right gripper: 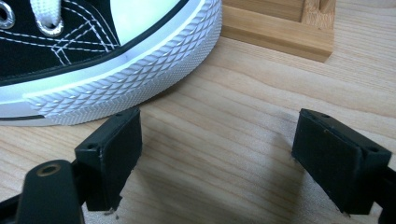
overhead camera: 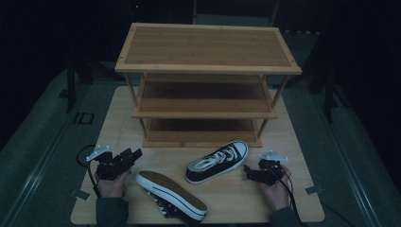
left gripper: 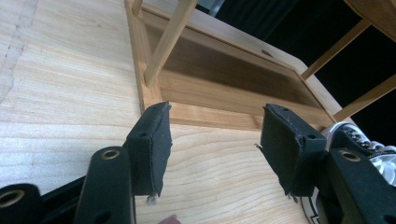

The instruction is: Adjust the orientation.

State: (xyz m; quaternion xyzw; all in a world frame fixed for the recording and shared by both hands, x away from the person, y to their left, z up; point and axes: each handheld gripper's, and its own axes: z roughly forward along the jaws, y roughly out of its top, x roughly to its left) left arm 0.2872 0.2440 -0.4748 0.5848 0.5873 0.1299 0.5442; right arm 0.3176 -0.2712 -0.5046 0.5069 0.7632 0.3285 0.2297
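Left gripper [overhead camera: 134,155], held in the person's left hand [overhead camera: 112,185] near the front-left of the table [overhead camera: 118,123], jaws spread with bare wood between them; in the left gripper view its jaws frame the rack's bottom shelf, and part of a shoe shows past the right-hand jaw. Right gripper [overhead camera: 247,171], held in the right hand [overhead camera: 275,191] at front right, jaws likewise spread and holding nothing; in the right gripper view its left-hand jaw stands just beside the white ribbed toe of the upright shoe [right gripper: 93,60], not touching it. 2 black-and-white canvas shoes lie between the 2 grippers: 1 tipped on its side [overhead camera: 171,196] close to the table's front edge, tan sole showing; 1 upright [overhead camera: 217,162], toe toward the rack. Open table remains between the shoes and along both sides. Farthest, 1 wooden rack [overhead camera: 208,47] of 3 shelves, its base just beyond the upright shoe.
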